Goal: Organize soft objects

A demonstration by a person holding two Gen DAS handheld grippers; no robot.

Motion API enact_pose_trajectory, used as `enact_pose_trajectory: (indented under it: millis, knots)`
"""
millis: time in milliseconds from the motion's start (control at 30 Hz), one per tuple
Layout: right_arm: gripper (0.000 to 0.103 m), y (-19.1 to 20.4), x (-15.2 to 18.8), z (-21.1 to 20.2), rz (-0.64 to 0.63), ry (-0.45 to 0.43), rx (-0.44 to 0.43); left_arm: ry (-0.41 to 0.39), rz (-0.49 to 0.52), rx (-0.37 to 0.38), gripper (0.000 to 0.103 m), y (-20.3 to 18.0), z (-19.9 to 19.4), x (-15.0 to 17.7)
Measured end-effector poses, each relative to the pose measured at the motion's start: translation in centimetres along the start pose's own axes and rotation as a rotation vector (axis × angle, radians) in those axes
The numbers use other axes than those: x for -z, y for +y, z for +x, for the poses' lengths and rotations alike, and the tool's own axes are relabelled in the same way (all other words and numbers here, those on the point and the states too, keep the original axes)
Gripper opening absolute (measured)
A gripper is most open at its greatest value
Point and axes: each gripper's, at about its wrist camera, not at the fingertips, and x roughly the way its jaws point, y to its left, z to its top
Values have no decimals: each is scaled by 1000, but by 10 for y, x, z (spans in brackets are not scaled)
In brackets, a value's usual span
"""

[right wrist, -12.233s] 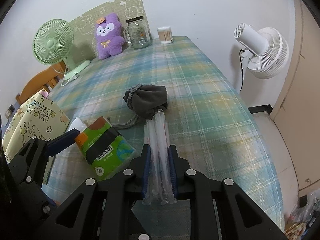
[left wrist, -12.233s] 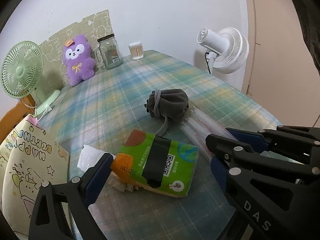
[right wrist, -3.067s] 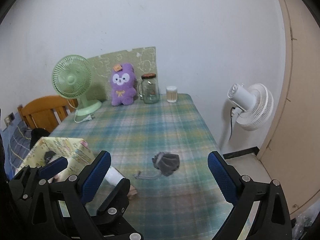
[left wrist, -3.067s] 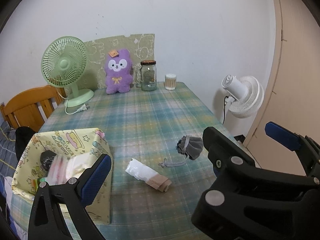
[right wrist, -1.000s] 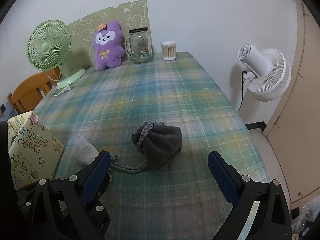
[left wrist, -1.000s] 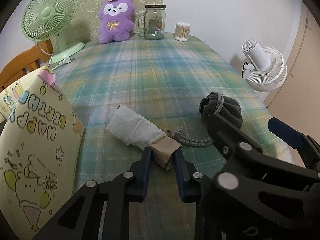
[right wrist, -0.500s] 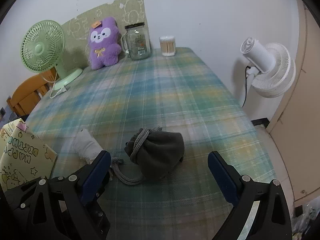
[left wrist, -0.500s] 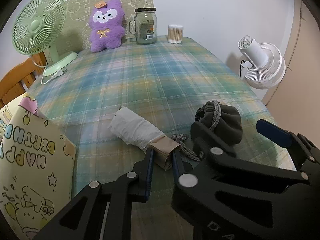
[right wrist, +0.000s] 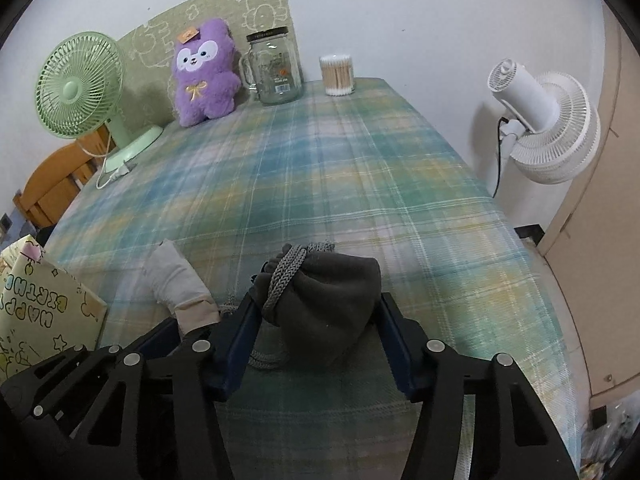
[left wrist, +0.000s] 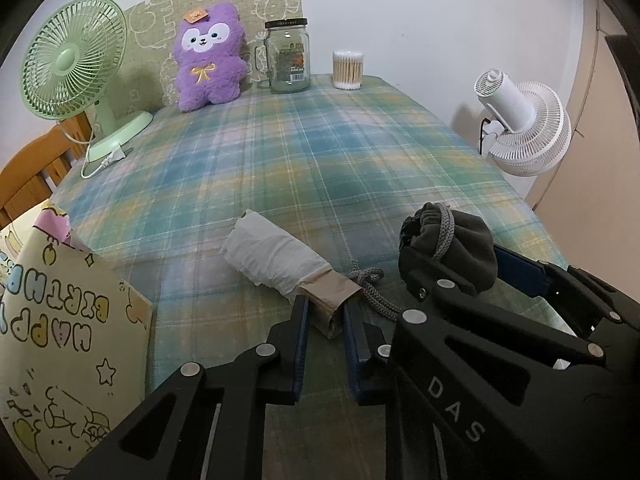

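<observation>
A white rolled cloth (left wrist: pixel 276 256) with a tan end lies on the plaid tablecloth (left wrist: pixel 320 152). My left gripper (left wrist: pixel 324 312) has that tan end between its blue pads, and its jaws are closing on it. To the right sits a dark grey drawstring pouch (right wrist: pixel 328 300), its cord trailing toward the roll. My right gripper (right wrist: pixel 318 300) straddles the pouch, its jaws closing, and both pads touch the pouch's sides. The left wrist view shows the pouch (left wrist: pixel 460 252) between the right gripper's fingers (left wrist: pixel 516 268). The rolled cloth (right wrist: pixel 176 280) lies left of the pouch.
A yellow birthday gift bag (left wrist: pixel 60 320) stands at the near left table edge. At the far end stand a green fan (left wrist: pixel 68 60), a purple plush (left wrist: pixel 208 56), a glass jar (left wrist: pixel 288 56) and a cotton-swab tub (left wrist: pixel 348 70). A white fan (left wrist: pixel 520 128) stands off the table's right side.
The right gripper's jaws have swung in from wide open to the sides of the grey pouch. The left jaws have narrowed a little on the roll's tan end.
</observation>
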Motion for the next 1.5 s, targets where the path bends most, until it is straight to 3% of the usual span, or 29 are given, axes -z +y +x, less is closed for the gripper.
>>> enact_pose_trajectory:
  millis: [333, 1500]
  knots:
    - [59, -1, 10, -19, 11, -17, -3, -7, 17, 27, 5, -4, -14, 7]
    - [58, 14, 31, -117, 36, -166, 20, -157, 43, 67, 0, -5, -100, 26]
